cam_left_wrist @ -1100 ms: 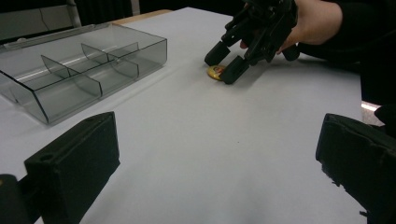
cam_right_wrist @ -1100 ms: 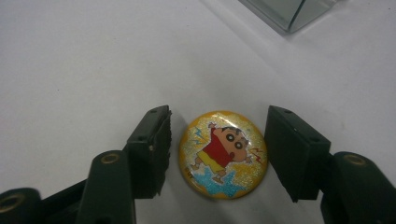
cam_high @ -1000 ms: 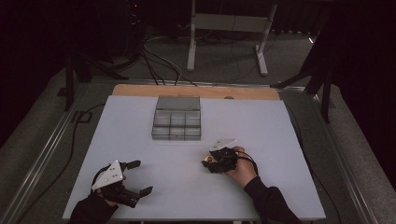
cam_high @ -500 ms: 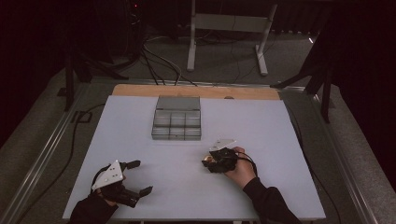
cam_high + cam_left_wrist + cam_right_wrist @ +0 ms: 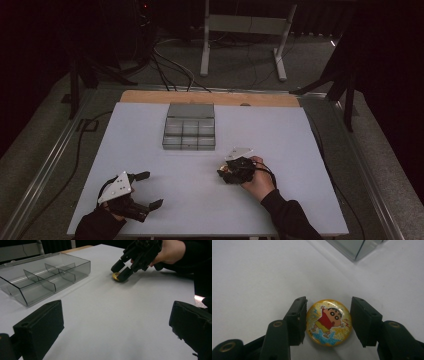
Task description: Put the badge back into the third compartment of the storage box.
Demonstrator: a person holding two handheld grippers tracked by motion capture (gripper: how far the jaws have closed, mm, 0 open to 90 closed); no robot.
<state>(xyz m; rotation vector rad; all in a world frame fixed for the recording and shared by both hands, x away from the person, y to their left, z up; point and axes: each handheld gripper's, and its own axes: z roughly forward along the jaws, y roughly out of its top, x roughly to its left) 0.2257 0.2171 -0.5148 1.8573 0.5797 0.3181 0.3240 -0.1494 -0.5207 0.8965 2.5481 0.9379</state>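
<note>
Badge (image 5: 328,322) (round, gold glitter, cartoon child in red shirt) lying flat on white bench (image 5: 280,135), near clear compartment tray (image 5: 189,133). Right hand-held gripper (image 5: 328,321) bracketing badge: both jaws pressing against its rim, closed as far as badge is allowing. Left hand-held gripper (image 5: 150,190) sitting well apart at bench's near left corner, jaws gaping wide, gripping nothing, pointing toward badge.

The badge (image 5: 328,322) looks glossy and glittery. The tray (image 5: 45,277) at its eleven o'clock seems smooth, clear smoky plastic. The table (image 5: 280,135) is matt.
</note>
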